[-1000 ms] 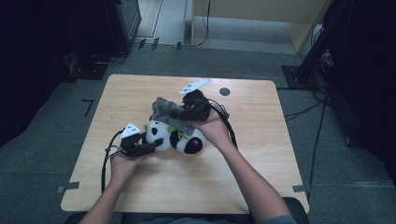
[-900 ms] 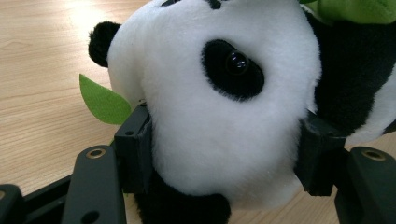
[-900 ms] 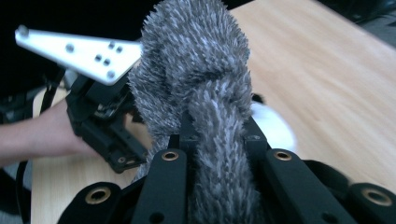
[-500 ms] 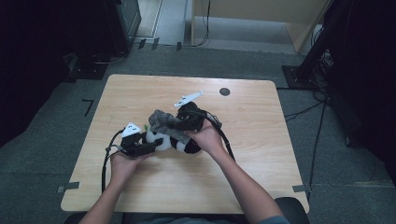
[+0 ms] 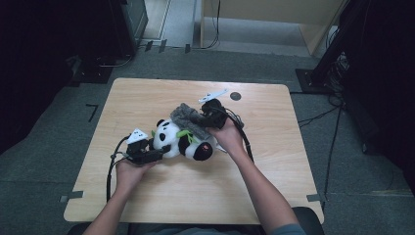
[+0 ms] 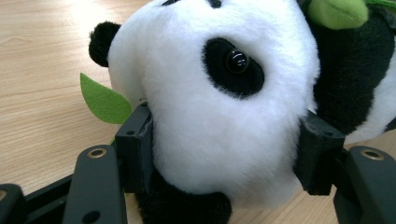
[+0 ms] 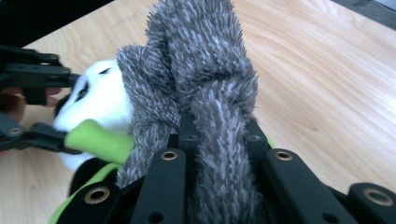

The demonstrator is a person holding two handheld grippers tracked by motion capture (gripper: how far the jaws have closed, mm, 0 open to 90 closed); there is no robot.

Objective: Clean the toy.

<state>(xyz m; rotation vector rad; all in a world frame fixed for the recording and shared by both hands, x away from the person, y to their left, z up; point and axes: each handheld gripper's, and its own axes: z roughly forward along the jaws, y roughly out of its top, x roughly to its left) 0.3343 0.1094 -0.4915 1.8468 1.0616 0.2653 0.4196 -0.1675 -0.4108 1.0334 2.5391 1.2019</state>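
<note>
A black-and-white panda plush (image 5: 182, 142) with green felt leaves lies on its side in the middle of the wooden table (image 5: 142, 100). My left gripper (image 5: 161, 152) is shut on the panda's white head (image 6: 219, 107), one pad pressing each side (image 6: 227, 156). A green leaf (image 6: 105, 100) sticks out behind the left pad. My right gripper (image 5: 204, 116) is shut on a grey fuzzy scarf (image 5: 185, 113), which hangs bunched just above and behind the panda's body. In the right gripper view the scarf (image 7: 201, 79) rises from between the jaws of that gripper (image 7: 219, 137), with the panda (image 7: 100, 100) beneath it.
A small dark round mark (image 5: 235, 96) sits near the table's far edge. Cables trail from both grippers across the tabletop toward the person. Dark equipment and stands ring the table on the grey floor.
The right gripper has come down with the grey scarf, bringing it closer onto the panda. The left gripper and the panda's head have stayed where they were.
</note>
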